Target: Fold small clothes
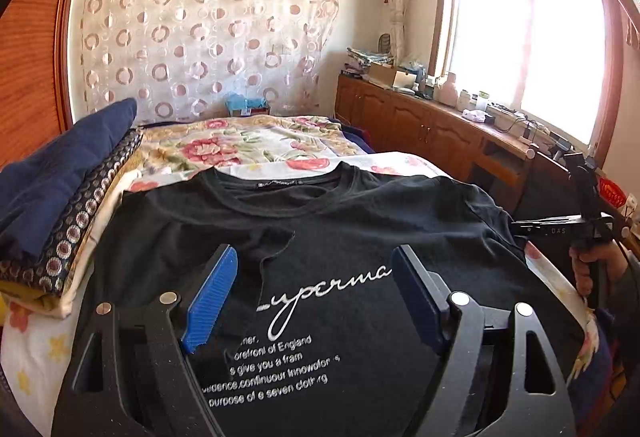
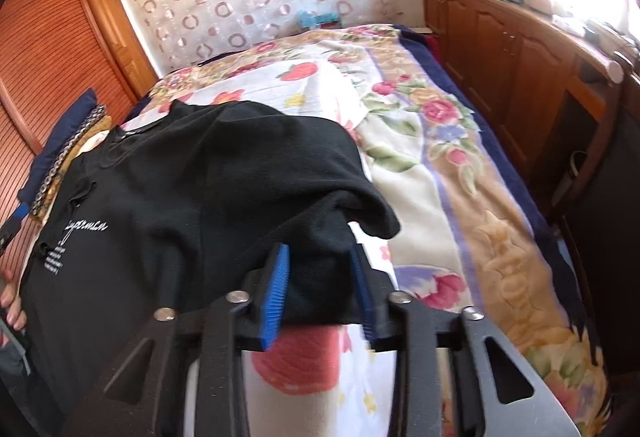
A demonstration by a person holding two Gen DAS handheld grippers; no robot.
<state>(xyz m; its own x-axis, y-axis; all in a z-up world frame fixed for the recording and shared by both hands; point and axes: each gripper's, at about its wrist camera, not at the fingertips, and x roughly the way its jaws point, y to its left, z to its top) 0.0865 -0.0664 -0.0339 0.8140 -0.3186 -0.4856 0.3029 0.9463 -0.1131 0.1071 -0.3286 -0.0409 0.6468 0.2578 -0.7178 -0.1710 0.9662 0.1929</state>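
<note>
The black cotton T-shirt's (image 1: 340, 229) small neck label is unreadable; its white printed lines are partly covered by a folded flap and cut off below.

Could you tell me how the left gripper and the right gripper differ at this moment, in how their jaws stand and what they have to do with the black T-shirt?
The left gripper has its jaws wide apart; the right gripper has them close together. The left gripper grips nothing, with the black T-shirt's printed front visible between its fingers, while the right gripper is closed on bunched fabric at the shirt's edge. Both have blue ribbed pads on black fingers and point down at the same shirt.
</note>
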